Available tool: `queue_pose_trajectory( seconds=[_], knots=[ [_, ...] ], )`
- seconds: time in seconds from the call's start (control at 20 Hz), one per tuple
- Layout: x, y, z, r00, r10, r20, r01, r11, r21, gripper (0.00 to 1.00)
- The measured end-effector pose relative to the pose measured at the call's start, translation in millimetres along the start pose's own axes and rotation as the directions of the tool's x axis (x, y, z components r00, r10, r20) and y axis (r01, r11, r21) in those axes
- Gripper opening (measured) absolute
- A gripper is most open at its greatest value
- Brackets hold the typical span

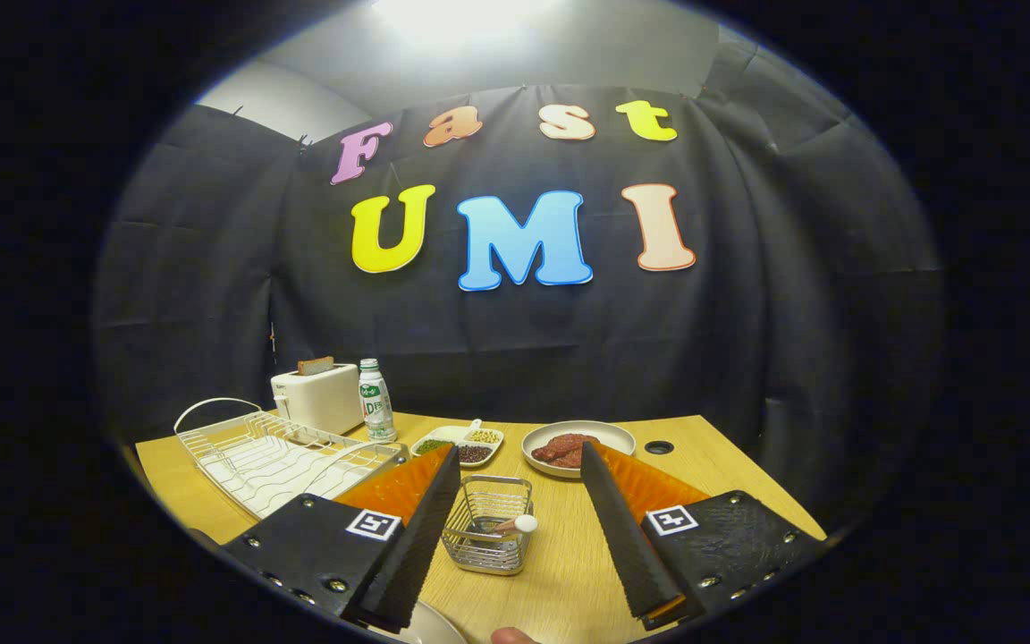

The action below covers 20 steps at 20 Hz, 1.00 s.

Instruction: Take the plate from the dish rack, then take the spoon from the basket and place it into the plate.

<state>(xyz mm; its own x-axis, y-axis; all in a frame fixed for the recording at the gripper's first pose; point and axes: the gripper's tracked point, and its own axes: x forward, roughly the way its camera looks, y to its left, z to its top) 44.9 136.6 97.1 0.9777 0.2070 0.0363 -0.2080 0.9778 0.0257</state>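
Spoon (515, 525) in basket (488, 535) between spread fingers (408, 537).

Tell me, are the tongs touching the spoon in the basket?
Apart. In the gripper view the tongs stand open either side of the basket, and the spoon lies inside it, clear of both fingers.

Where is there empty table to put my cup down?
Bare wood lies right of the wire basket, ahead of the meat plate. It's crowded behind: dish rack, toaster, bottle, divided dish. The gripper hangs open around the basket.
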Motion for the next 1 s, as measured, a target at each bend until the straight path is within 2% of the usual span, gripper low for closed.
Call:
queue_pose_trajectory(
  seconds=[0.25,0.35,0.45,0.5,0.55,0.6,0.65,0.7,1.0],
  knots=[
    [30.9,-10.1,-24.2,0.999,-0.034,0.011,0.034,0.999,0.021,0.85],
    [36.8,-12.4,-28.9,0.999,-0.035,0.001,0.035,0.999,0.028,0.81],
    [42.6,-8.8,-32.5,1.0,-0.016,0.006,0.016,0.999,0.04,0.57],
    [44.6,-5.3,-31.3,1.0,-0.008,0.02,0.007,0.998,0.056,0.22],
    [43.0,-2.9,-28.8,1.0,-0.006,0.016,0.005,0.999,0.053,0.21],
    [42.7,-1.6,-29.2,1.0,0.003,0.013,-0.004,0.999,0.046,0.15],
    [40.9,-1.3,-30.9,1.0,-0.005,-0.001,0.006,0.999,0.045,0.15],
    [41.2,0.3,-27.1,1.0,-0.001,-0.006,0.001,0.999,0.044,0.09],
    [25.6,3.3,7.6,1.0,-0.003,-0.013,0.003,0.999,0.045,0.09]
  ],
)
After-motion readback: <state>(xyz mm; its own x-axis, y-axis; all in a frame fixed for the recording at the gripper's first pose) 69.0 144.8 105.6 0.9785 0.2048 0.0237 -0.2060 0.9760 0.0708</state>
